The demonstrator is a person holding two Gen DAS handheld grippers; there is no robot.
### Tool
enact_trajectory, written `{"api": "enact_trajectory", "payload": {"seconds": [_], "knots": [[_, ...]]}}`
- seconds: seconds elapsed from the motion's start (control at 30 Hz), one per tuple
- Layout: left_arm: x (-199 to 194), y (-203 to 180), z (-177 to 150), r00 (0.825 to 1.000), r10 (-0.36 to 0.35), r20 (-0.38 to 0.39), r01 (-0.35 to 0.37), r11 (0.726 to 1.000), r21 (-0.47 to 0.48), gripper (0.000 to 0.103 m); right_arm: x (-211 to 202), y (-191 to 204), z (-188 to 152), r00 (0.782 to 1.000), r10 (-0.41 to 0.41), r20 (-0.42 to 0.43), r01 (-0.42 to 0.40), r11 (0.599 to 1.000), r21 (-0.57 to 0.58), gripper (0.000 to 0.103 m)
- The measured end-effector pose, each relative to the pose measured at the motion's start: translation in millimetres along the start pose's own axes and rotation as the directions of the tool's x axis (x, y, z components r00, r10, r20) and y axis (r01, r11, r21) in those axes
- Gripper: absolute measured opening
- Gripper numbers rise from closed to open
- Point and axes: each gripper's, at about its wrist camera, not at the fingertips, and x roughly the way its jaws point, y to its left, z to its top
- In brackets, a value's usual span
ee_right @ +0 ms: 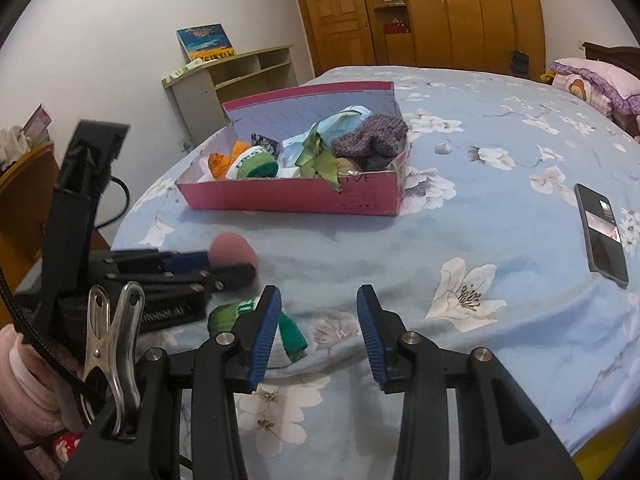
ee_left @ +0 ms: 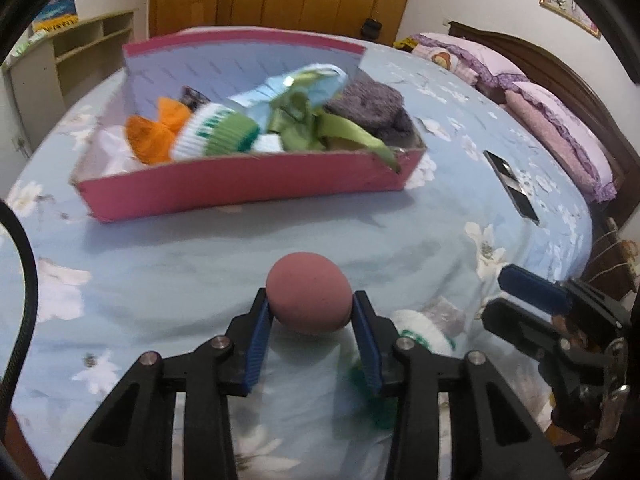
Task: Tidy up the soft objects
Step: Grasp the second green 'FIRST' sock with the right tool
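Two tongs over bed [ee_right: 460,248]: left tongs [ee_left: 312,316] clamped on pink ball [ee_left: 309,292]; right tongs [ee_right: 318,332] apart, empty. Green-white sock [ee_right: 294,334] half hidden behind right tongs. Pink box [ee_left: 240,188] contents blurred.

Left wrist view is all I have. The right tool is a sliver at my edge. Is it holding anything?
Observer: No. The right tool is open, with only the floral blue bedsheet between its fingers.
Operator: And the sock beside my dusty-pink foam ball?
Observer: The green-and-white knitted sock lies on the sheet, partly behind one finger of the right tool. It isn't gripped.
Operator: Anything on the box?
Observer: The pink cardboard box has dark handwriting on its front wall, near the right corner.
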Motion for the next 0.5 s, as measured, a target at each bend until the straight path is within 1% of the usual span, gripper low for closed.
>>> {"api": "enact_trajectory", "payload": {"seconds": [0.17,0.2,0.33,0.4,0.5], "knots": [[-17,22,-8,0.997,0.069,0.015,-0.069,0.997,-0.019,0.042,6,11,-3,1.000,0.006,-0.029,-0.006,1.000,-0.023,0.041],[-20,27,-10,0.996,0.083,0.014,-0.083,0.996,-0.028,0.042,8,13,-4,0.999,0.009,-0.035,-0.010,1.000,-0.026,0.042],[-32,48,-21,0.988,0.150,0.032,-0.148,0.988,-0.050,0.042,18,23,-8,0.997,0.014,-0.070,-0.017,0.999,-0.039,0.058],[-36,57,-25,0.984,0.176,0.041,-0.173,0.983,-0.063,0.042,25,29,-10,0.995,0.011,-0.094,-0.016,0.999,-0.050,0.058],[-35,66,-30,0.981,0.187,0.040,-0.184,0.980,-0.082,0.042,35,39,-14,0.992,0.003,-0.129,-0.013,0.997,-0.074,0.058]]}}
